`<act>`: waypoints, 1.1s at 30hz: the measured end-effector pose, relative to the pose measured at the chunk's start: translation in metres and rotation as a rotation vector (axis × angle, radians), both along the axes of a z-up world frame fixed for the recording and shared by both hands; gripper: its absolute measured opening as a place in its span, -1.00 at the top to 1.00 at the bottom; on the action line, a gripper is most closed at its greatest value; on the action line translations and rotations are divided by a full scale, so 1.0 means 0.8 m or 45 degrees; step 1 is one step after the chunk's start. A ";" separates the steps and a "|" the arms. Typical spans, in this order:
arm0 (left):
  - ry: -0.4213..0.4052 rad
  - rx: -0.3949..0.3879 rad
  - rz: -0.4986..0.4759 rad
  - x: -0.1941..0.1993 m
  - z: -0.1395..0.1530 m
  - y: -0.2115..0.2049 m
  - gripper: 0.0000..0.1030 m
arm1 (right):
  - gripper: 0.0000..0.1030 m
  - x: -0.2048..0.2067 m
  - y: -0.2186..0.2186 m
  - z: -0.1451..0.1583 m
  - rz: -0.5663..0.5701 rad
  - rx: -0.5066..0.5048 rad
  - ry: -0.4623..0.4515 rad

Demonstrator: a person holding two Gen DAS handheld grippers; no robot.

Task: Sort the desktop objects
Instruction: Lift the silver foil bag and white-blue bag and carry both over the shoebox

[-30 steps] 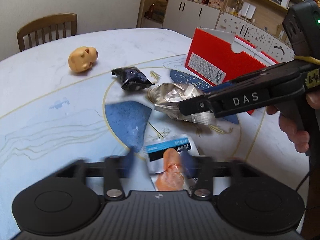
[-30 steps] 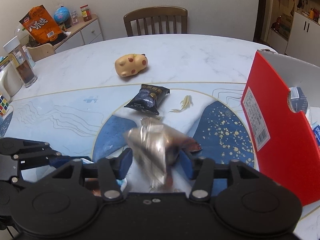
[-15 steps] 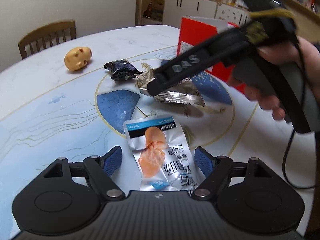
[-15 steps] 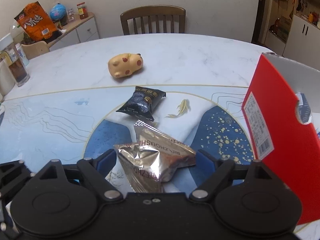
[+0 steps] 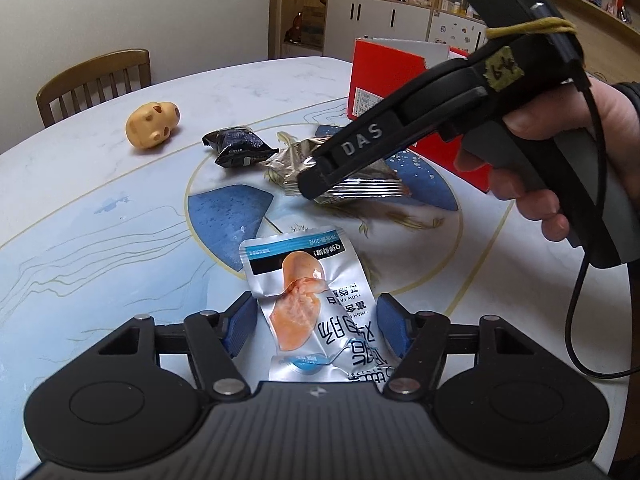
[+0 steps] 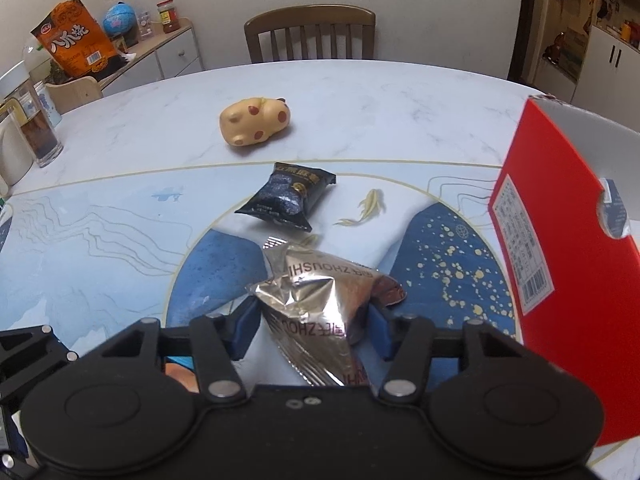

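1. We see our left gripper (image 5: 316, 326) low over the bench (image 5: 100, 184), its jaws closing with the silver and blue pouch (image 5: 308, 300) between them; the blue pads (image 5: 240, 322) stand just beside the pouch edges, and we cannot tell whether they press on it yet.
2. The pouch lies flat on the bench, printed side up, its far end towards 12 o'clock from the left gripper.
3. Our right gripper (image 6: 312, 320) is also closing its jaws, with the crinkled silver packet (image 6: 320, 296) between them; the pads sit right at the packet's sides, but a firm pinch is not clear.
4. In the left view, a hand (image 5: 560, 160) holds the right gripper's handle at about 2 o'clock, its tip over that silver packet.
5. A small black packet (image 6: 290, 196) lies at 12 o'clock from the silver one, apart from it.
6. A yellow spotted toy (image 6: 256, 120) rests further out at 11 o'clock, well apart from the packets.
7. A red box (image 6: 560, 260) stands open at 3 o'clock in the right view, with something blue and white showing through its cut-out.
8. A wooden chair (image 6: 310, 32) stands beyond the bench's far edge.
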State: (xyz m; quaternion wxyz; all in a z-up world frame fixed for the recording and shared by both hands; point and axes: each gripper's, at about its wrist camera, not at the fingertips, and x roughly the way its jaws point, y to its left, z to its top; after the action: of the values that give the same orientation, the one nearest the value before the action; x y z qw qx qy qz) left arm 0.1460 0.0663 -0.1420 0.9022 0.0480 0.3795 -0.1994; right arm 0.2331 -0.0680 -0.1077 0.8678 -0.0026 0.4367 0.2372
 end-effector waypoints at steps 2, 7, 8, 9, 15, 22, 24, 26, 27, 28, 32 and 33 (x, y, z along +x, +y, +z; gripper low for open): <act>0.002 -0.008 0.008 0.000 0.002 0.000 -0.26 | 0.00 -0.001 -0.005 0.002 -0.011 0.004 0.000; -0.007 -0.027 0.015 0.001 0.012 -0.002 -0.26 | 0.02 -0.006 -0.014 0.012 -0.023 0.017 -0.015; -0.007 -0.031 0.016 0.002 0.015 -0.002 -0.26 | 0.02 -0.008 -0.016 0.015 -0.024 0.026 -0.018; -0.009 -0.035 0.019 0.002 0.018 -0.002 -0.26 | 0.02 -0.009 -0.018 0.019 -0.025 0.033 -0.023; -0.048 -0.045 0.024 0.004 0.042 -0.004 -0.27 | 0.02 -0.020 -0.030 0.047 -0.016 0.067 -0.056; -0.104 -0.058 0.025 0.003 0.080 -0.006 -0.27 | 0.02 -0.035 -0.054 0.082 -0.013 0.098 -0.097; -0.120 -0.051 0.024 0.002 0.092 -0.008 -0.27 | 0.02 -0.039 -0.064 0.092 -0.010 0.107 -0.113; -0.135 -0.043 0.025 0.001 0.101 -0.011 -0.27 | 0.02 -0.043 -0.074 0.101 -0.012 0.114 -0.127; -0.139 -0.043 0.026 0.000 0.106 -0.012 -0.27 | 0.02 -0.045 -0.079 0.105 -0.013 0.117 -0.132; -0.145 -0.040 0.028 0.000 0.110 -0.014 -0.27 | 0.02 -0.046 -0.085 0.108 -0.013 0.117 -0.136; -0.164 -0.045 0.041 -0.001 0.126 -0.022 -0.27 | 0.02 -0.050 -0.107 0.119 -0.018 0.120 -0.150; -0.167 -0.050 0.044 -0.001 0.130 -0.025 -0.27 | 0.02 -0.050 -0.112 0.122 -0.019 0.120 -0.156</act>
State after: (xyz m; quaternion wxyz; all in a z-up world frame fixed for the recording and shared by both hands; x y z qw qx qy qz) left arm 0.1456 0.0466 -0.0376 0.9292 0.0367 0.3162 -0.1875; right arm 0.1928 -0.1578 -0.0100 0.8938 0.0270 0.3712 0.2504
